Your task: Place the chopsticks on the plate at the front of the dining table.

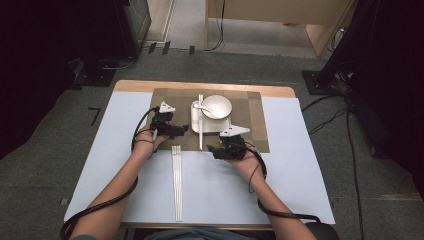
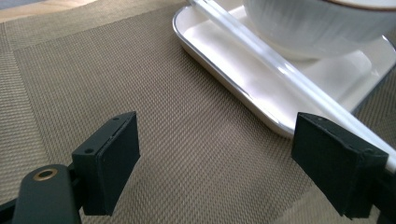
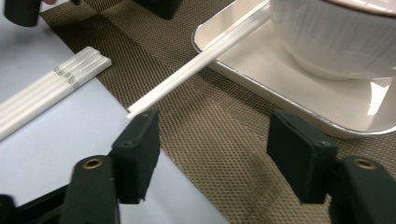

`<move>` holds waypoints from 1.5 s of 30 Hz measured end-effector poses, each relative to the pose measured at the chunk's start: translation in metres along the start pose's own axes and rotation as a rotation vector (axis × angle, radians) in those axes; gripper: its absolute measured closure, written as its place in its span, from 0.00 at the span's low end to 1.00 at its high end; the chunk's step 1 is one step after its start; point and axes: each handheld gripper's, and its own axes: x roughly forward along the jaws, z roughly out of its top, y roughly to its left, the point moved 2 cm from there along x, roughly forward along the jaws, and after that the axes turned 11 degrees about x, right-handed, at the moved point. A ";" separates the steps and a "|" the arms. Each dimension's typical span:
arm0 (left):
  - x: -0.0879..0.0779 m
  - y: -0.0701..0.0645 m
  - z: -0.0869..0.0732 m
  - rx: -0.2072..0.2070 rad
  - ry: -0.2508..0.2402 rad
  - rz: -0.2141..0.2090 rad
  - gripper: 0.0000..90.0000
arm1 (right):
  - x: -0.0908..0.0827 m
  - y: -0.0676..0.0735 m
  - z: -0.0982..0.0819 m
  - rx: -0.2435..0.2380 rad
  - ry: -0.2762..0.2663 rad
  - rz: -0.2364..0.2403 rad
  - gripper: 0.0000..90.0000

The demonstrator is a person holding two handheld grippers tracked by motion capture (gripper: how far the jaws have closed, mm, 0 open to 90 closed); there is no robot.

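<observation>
Your left gripper is hovering over the woven placemat just left of the white tray; its jaws are standing apart with nothing between them. Your right gripper is sitting near the tray's front edge, jaws gaping wide, empty. One white chopstick is lying with its far end on the tray beside the bowl, its near end on the placemat. Three more chopsticks are lying on the table.

Place: a lab-style recording room.
Floor: grey carpet around the pale blue-topped wooden table.
Beyond the table: black stand bases, loose black cables, a light wooden cabinet.
</observation>
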 end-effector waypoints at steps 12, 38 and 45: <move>-0.022 -0.008 -0.010 0.039 0.026 -0.024 0.17 | -0.001 -0.014 0.003 0.038 0.027 0.011 0.32; -0.069 -0.010 -0.055 0.067 0.060 -0.009 0.17 | -0.024 -0.046 -0.011 -0.029 0.068 0.013 0.29; -0.075 0.001 -0.061 0.042 0.041 0.012 0.17 | -0.035 -0.064 -0.019 -0.012 0.077 -0.034 0.29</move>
